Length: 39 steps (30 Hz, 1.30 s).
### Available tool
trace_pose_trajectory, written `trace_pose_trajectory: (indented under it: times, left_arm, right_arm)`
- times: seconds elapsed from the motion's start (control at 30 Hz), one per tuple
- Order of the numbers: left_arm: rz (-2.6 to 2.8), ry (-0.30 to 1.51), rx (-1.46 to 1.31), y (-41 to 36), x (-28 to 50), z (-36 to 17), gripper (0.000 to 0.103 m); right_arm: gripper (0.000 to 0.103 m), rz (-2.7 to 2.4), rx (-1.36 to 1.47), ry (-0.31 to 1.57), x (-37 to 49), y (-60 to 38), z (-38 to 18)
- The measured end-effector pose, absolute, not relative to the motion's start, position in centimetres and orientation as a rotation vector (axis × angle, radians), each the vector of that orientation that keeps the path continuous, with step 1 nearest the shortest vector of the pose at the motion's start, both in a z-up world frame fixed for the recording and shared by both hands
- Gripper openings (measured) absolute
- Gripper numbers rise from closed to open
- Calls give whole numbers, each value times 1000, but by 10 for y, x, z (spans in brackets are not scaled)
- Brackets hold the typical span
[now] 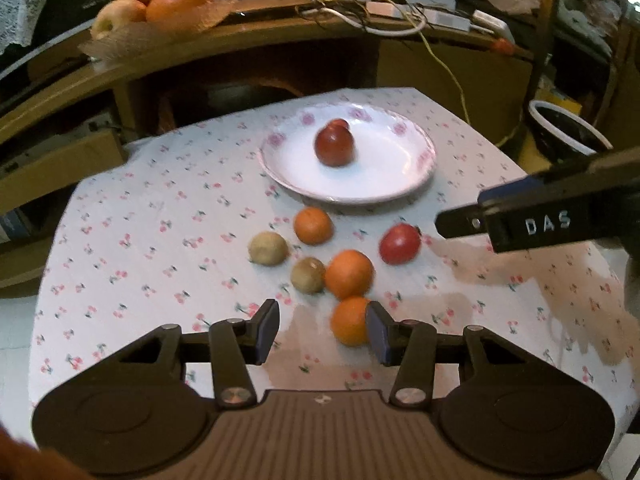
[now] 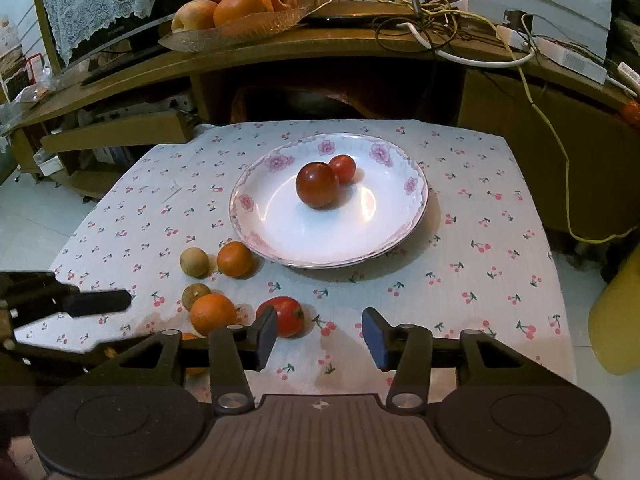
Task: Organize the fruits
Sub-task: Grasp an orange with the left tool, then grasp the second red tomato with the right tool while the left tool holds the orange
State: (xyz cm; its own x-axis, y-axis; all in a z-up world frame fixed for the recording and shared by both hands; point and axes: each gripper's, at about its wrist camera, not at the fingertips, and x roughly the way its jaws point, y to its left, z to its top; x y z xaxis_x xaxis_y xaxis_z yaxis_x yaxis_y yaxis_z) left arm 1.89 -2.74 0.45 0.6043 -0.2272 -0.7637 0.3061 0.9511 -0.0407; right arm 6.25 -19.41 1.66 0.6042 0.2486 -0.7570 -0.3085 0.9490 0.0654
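Observation:
A white flowered plate (image 1: 400, 184) (image 2: 280, 232) holds a large dark red fruit (image 1: 334, 145) (image 2: 317, 184) and a small red one (image 2: 343, 168). On the cherry-print cloth lie three oranges (image 1: 349, 274) (image 1: 313, 225) (image 1: 350, 320), two brown kiwis (image 1: 268, 248) (image 1: 307, 275) and a red tomato (image 1: 399, 243) (image 2: 286, 316). My left gripper (image 1: 322, 332) is open, its right finger against the nearest orange. My right gripper (image 2: 319, 334) is open, its left finger just in front of the tomato; it also shows in the left wrist view (image 1: 456, 226).
A wooden desk (image 2: 320, 52) behind the table carries a dish of oranges and apples (image 2: 236, 0) and tangled cables (image 2: 460, 32). A dark pot (image 1: 564, 128) stands right of the table. A yellow object (image 2: 616, 320) is at the far right.

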Motion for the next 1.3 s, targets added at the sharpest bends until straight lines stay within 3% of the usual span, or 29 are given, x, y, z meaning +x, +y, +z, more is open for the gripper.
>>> trace_pose_trajectory:
  times: [0.27, 0.5, 0.63, 1.3]
  left_arm:
    - [-352, 905, 108, -42, 21, -18, 52]
    - [-347, 881, 106, -44, 30, -26, 52]
    - [-368, 872, 123, -47, 28, -25, 39]
    - [-361, 877, 114, -20, 22, -20, 39]
  right_arm:
    - [65, 303, -47, 872, 46, -198, 21]
    - [65, 310, -54, 902, 53, -199, 10]
    - [65, 315, -69, 917, 60, -196, 4]
    - [63, 391, -176, 925, 85, -165, -19]
